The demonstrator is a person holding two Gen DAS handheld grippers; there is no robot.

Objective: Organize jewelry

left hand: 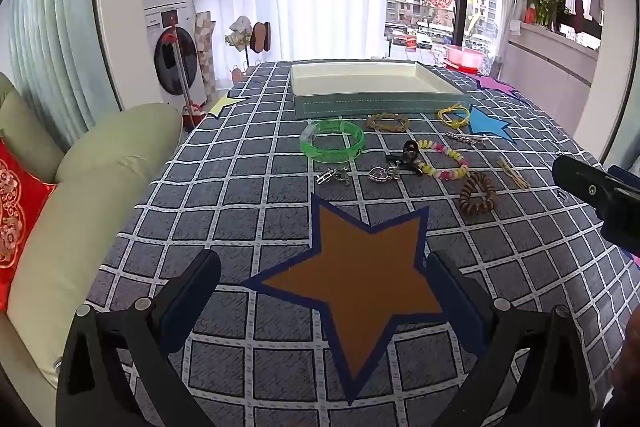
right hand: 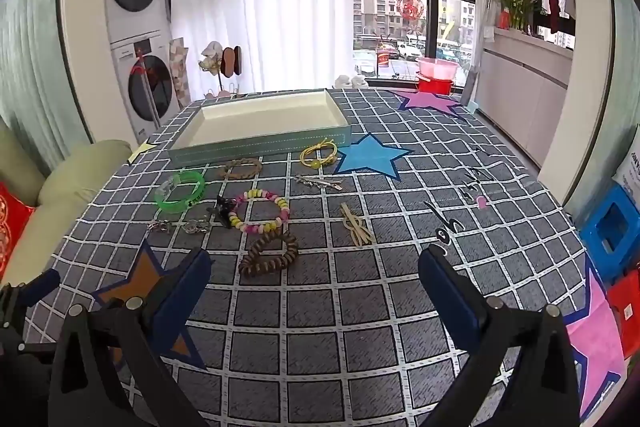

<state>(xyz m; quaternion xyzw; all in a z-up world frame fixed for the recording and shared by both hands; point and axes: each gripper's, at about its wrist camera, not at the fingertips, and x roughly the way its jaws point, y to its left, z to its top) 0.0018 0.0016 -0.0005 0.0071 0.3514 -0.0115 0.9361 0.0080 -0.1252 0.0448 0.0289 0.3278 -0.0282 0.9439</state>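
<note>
Jewelry lies loose on the checked tablecloth in front of an empty cream tray (left hand: 372, 103) (right hand: 260, 143): a green bangle (left hand: 332, 141) (right hand: 180, 191), a braided bracelet (left hand: 388, 121) (right hand: 240, 168), a yellow hair tie (left hand: 454, 115) (right hand: 318, 153), a pink-yellow bead bracelet (left hand: 446, 159) (right hand: 260, 211), a brown coil tie (left hand: 476, 193) (right hand: 270, 253), silver charms (left hand: 378, 174) (right hand: 196, 225), a silver clip (right hand: 318, 182) and a gold clip (right hand: 356, 225). My left gripper (left hand: 322, 277) is open over the orange star (left hand: 356, 287). My right gripper (right hand: 314, 279) is open, near the coil tie.
A blue star (right hand: 368, 155), a purple star (right hand: 432, 103) and a pink star (right hand: 596, 339) lie on the cloth. A sofa with a red cushion (left hand: 20, 207) stands left of the table. Blue and red stools (right hand: 612, 227) stand at the right.
</note>
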